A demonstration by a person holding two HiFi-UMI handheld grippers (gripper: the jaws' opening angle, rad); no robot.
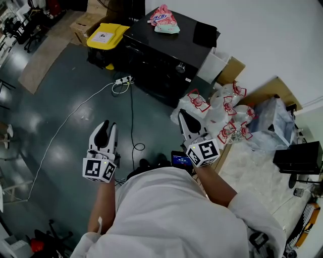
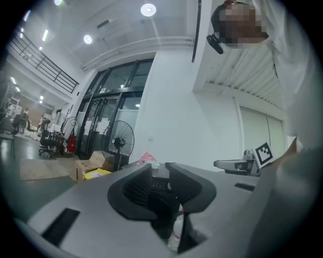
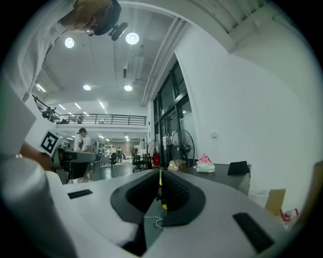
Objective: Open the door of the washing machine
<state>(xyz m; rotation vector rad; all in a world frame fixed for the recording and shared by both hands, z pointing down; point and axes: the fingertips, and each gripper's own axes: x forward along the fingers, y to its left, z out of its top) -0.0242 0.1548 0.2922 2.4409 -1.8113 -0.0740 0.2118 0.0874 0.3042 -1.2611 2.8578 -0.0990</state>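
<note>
Dark floor (image 1: pixel 60 106) under you; black washing machine (image 1: pixel 161 53) sits ahead by the wall, well apart from both tools, door not visible. Your left hand-held gripper (image 1: pixel 107 124): jaws narrow, nothing btwn; your right hand-held gripper (image 1: pixel 182 114): jaws together, empty

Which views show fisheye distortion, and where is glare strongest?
Both gripper views: fisheye, dark rounded corners, bent wall lines. Left gripper view: ceiling lamp glares. Right gripper view: ceiling lamps bloom. Head view: milder bending, soft sheen on the floor.
</note>
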